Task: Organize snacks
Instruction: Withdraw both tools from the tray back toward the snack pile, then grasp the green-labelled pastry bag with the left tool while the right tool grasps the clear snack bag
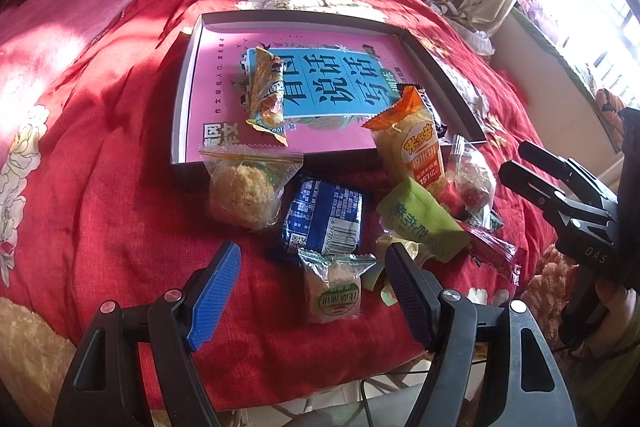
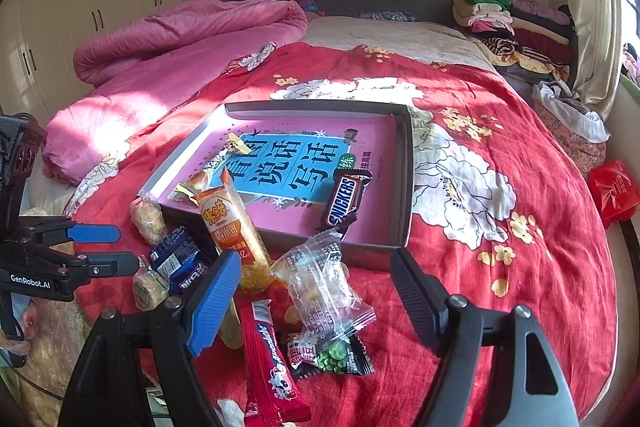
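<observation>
My left gripper (image 1: 314, 269) released, jaws wide, small green-label cake pack (image 1: 333, 290) lying between them on red quilt (image 1: 120, 211), near of tray (image 1: 182, 131); left hand nearer; my right gripper (image 2: 310, 281) also released, over clear candy pack (image 2: 320, 283).

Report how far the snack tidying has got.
Done: a Snickers bar and a yellow snack packet lie in the box. In hand: nothing; the left gripper hangs open over a small cake packet, the right gripper open too. Left: the other packets lie on the red bedspread.
</observation>
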The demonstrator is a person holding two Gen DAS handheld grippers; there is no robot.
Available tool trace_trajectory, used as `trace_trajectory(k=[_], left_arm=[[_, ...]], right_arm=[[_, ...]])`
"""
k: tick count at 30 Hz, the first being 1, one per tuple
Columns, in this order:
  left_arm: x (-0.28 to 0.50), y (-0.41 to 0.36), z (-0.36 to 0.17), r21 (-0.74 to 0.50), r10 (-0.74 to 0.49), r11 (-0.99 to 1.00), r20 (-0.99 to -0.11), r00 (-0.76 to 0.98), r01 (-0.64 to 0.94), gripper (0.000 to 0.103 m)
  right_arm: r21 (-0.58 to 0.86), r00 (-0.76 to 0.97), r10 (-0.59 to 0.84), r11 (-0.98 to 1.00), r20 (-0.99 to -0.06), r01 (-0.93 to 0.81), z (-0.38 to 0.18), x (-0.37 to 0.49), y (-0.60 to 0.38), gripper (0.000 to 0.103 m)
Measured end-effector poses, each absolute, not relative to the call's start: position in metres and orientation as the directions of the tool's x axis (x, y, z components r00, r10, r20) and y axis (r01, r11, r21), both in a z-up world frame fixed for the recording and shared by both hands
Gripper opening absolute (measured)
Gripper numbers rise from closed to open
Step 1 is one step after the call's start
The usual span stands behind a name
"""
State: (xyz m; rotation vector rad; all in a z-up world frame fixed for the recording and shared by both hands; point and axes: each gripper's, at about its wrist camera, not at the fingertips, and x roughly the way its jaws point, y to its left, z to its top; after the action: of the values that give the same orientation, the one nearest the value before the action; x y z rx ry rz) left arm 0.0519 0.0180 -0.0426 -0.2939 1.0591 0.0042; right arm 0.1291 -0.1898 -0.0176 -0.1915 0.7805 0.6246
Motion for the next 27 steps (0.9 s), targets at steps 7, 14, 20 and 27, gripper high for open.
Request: trace_trajectory(k=[7, 14, 20, 27], left_arm=[[0.052, 0.011, -0.052, -0.232, -0.149, 0.963, -0.880, 0.450, -0.134, 0.076], [0.054, 0.006, -0.063, -0.240, -0.172, 0.963, -0.896, 0.409, -0.120, 0.076], [0.056, 0.007, -0.076, -0.265, -0.203, 0.955, -0.911, 0.359, -0.133, 0.076], [0.058, 0.007, -0.085, -0.279, -0.220, 0.951, -0.915, 0.337, -0.136, 0.075]], right_arm=[[0.061, 0.533, 0.435, 0.812, -0.726, -0.580, -0.022, 0.132, -0.190, 0.077], [0.056, 0.521, 0.418, 0.816, -0.744, -0.575, -0.027, 0.134, -0.190, 0.077], [0.030, 0.513, 0.389, 0.817, -0.765, -0.576, -0.033, 0.135, -0.188, 0.077], [0.015, 0.488, 0.363, 0.813, -0.793, -0.582, -0.046, 0.140, -0.184, 0.077]])
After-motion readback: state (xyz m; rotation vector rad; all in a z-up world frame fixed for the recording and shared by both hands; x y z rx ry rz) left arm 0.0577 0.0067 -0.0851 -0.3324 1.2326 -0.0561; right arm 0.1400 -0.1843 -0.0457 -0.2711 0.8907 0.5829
